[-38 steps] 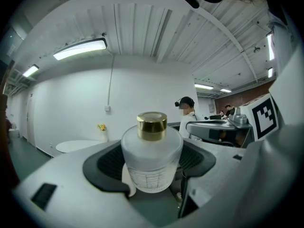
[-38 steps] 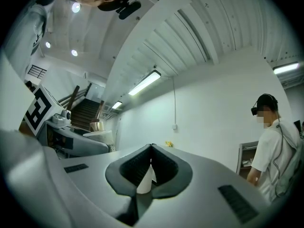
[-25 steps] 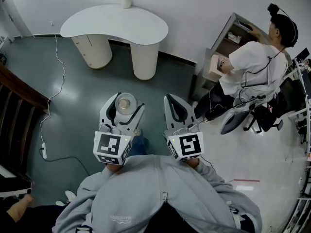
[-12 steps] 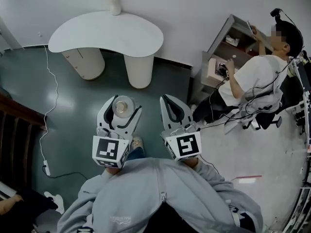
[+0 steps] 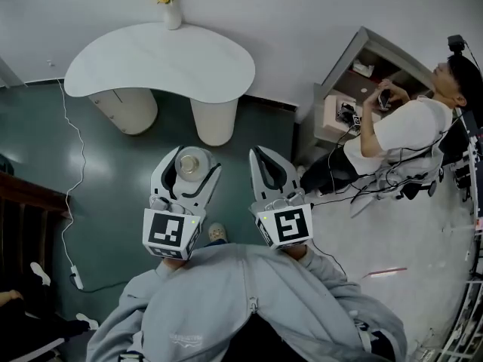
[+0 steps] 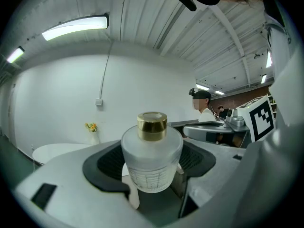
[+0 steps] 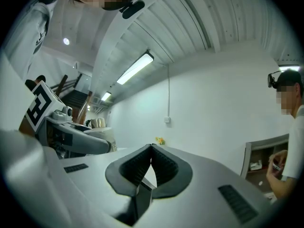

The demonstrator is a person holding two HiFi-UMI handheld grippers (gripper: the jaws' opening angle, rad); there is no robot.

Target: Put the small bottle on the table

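Note:
A small frosted bottle (image 6: 152, 161) with a gold cap (image 6: 152, 126) stands upright between the jaws of my left gripper (image 5: 189, 163), which is shut on it; from the head view I see its round top (image 5: 192, 161). My right gripper (image 5: 269, 164) is held beside it to the right, shut with its tips touching and nothing in it (image 7: 151, 148). The white kidney-shaped table (image 5: 113, 66) stands ahead against the wall, above both grippers in the head view, and shows faintly at the left of the left gripper view (image 6: 57, 151).
A small vase of yellow flowers (image 5: 170, 6) stands at the table's far edge. A person sits at a shelf unit (image 5: 358, 74) on the right. A white cable (image 5: 66, 157) runs down the green floor at the left. Dark furniture (image 5: 23, 202) edges the far left.
The whole view has shifted: the table and vase have come a little closer and slid left, and the seated person has slid right. Both grippers keep their pose, the left still holding the bottle.

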